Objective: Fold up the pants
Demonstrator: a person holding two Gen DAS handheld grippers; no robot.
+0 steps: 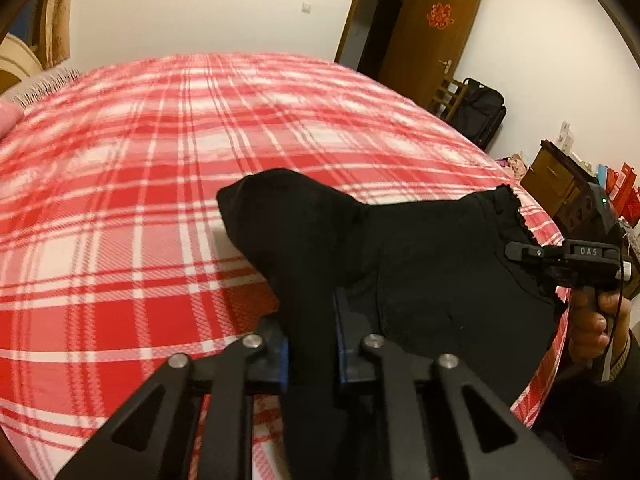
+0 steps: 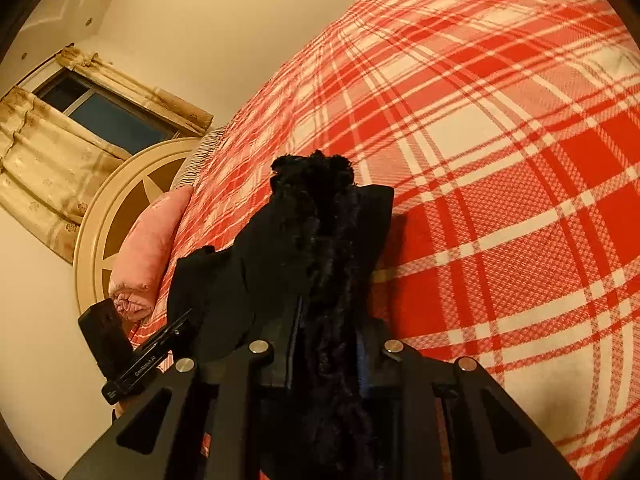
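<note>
Black pants [image 1: 432, 264] hang bunched above the near edge of a bed with a red and white plaid cover [image 1: 160, 168]. My left gripper [image 1: 312, 340] is shut on a thick fold of the black fabric, which runs down between its fingers. At the right of the left wrist view, my right gripper [image 1: 520, 251] grips the frilled waistband, held by a hand [image 1: 596, 320]. In the right wrist view, my right gripper [image 2: 328, 336] is shut on the fuzzy black pants [image 2: 312, 216] edge. The left gripper [image 2: 176, 330] shows at lower left, holding the other end.
A pink pillow [image 2: 148, 248] and a round headboard [image 2: 100, 216] lie at the bed's head, under a curtained window [image 2: 108, 116]. A brown door [image 1: 428, 36], a black bag [image 1: 480, 112] and a wooden cabinet [image 1: 556, 180] stand beyond the bed's far side.
</note>
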